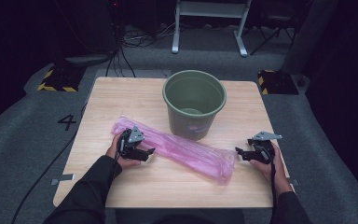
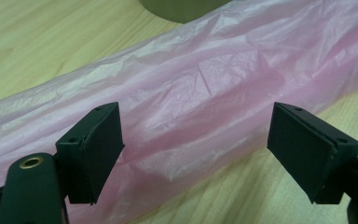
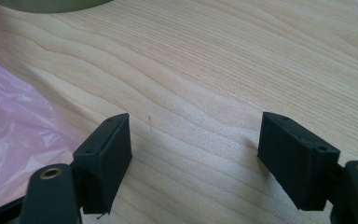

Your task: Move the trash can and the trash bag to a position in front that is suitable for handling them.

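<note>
A long, crumpled pink plastic bag (image 1: 182, 149) lies slantwise across the wooden table (image 1: 121, 98), from the left middle down to the right front. My left gripper (image 1: 150, 151) sits at the bag's left part with its jaws open. In the left gripper view the pink bag (image 2: 205, 79) stretches just beyond the left gripper (image 2: 196, 112), and the pads do not press on it. My right gripper (image 1: 240, 151) rests by the bag's right end, open. The right gripper view shows bare wood between the right gripper's (image 3: 196, 120) jaws and the bag's end (image 3: 14, 126) to the left.
A green bucket (image 1: 194, 103) stands upright just behind the bag's middle, seemingly with nothing in it. Its base edges into the left gripper view (image 2: 182, 7) and the right gripper view (image 3: 51, 3). Grey carpet, cables and a white frame lie beyond the table.
</note>
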Demonstrator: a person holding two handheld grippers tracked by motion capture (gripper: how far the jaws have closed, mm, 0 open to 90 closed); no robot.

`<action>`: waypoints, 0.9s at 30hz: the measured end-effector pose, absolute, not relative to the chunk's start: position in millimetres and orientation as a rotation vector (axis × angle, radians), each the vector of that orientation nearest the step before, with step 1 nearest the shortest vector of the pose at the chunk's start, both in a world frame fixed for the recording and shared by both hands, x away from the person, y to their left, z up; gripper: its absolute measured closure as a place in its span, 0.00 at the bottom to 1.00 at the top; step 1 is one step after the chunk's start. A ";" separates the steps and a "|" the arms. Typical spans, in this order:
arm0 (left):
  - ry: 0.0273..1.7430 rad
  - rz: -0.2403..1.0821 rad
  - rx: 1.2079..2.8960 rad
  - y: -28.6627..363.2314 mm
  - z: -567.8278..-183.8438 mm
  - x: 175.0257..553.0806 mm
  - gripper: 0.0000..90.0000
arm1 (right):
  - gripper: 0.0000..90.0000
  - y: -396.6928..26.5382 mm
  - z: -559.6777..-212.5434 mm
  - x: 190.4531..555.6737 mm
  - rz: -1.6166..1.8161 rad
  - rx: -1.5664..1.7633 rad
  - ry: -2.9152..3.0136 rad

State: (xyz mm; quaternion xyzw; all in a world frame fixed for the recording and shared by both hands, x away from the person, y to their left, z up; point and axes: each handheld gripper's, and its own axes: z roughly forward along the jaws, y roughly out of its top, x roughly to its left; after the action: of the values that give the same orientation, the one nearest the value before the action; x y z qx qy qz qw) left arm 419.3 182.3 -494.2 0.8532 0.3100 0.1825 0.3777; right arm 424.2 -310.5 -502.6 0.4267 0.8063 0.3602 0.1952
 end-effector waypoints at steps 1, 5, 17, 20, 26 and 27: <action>0.802 0.470 2.177 182.7 -495.0 421.0 0.20 | 0.29 -310.5 -502.6 424.2 1.009 1.196 2.260; 0.830 0.430 2.193 181.1 -501.5 426.8 0.20 | 0.29 -310.5 -502.6 424.3 1.009 1.194 2.262; 0.891 0.374 2.179 183.0 -500.8 432.1 0.48 | 0.29 -310.4 -502.6 424.2 1.009 1.194 2.262; 0.887 0.374 2.182 184.4 -499.9 432.4 0.62 | 0.29 -310.4 -502.6 424.2 1.008 1.194 2.261; 0.918 0.398 2.152 189.0 -500.8 434.5 0.80 | 0.29 -310.4 -502.6 424.1 1.008 1.195 2.261; 0.912 0.426 2.158 187.3 -501.0 434.3 0.84 | 0.29 -310.3 -502.6 424.1 1.008 1.195 2.261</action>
State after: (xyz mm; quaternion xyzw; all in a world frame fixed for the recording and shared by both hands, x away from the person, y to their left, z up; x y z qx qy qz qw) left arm 434.3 187.3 -501.0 0.8416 0.3558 0.1661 0.3709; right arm 424.1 -310.3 -502.6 0.4265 0.8066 0.3596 0.1951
